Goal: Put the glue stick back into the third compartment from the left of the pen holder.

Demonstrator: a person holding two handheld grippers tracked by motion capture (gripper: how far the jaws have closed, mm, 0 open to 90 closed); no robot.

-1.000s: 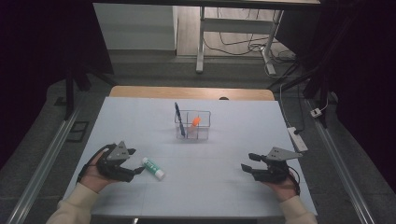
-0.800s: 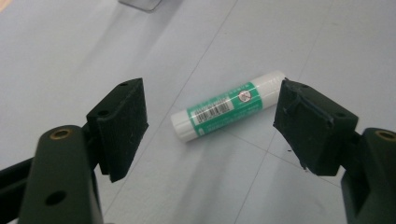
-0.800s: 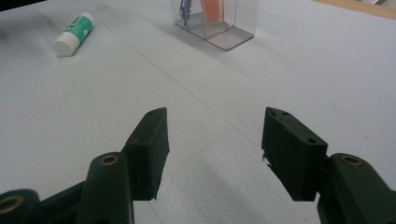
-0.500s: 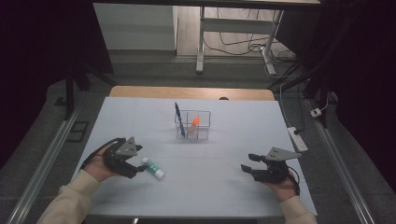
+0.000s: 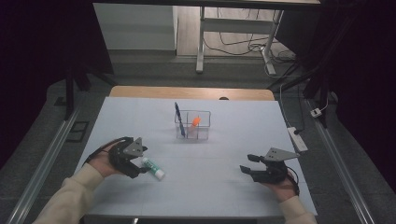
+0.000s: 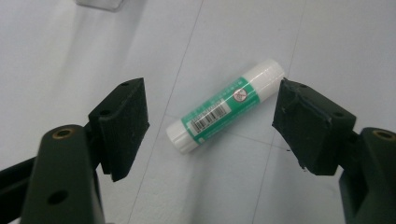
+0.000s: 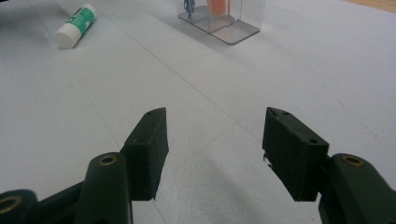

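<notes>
A green and white glue stick [image 6: 225, 106] lies flat on the white table [image 5: 224, 186], also seen as the glue stick [image 5: 153, 167] at front left and the glue stick [image 7: 75, 26] far off. My left gripper [image 5: 140, 164] hovers right over it, open, with the stick lying between the jaws and touching neither; the left gripper [image 6: 211, 122] straddles it. At front right my right gripper [image 5: 246, 164] rests low, open and empty, pointing left; the right gripper [image 7: 214, 140] has bare table between its jaws.
A clear plastic organiser [image 5: 193, 125] stands mid-table with a blue pen [image 5: 179, 118] upright in it and an orange item [image 5: 195, 122]; the organiser [image 7: 219, 16] appears far ahead. A power strip [image 5: 298, 138] lies off the table's right edge.
My left hand has moved right and slightly away, bringing its open jaws over the glue stick. The right hand has stayed put.
</notes>
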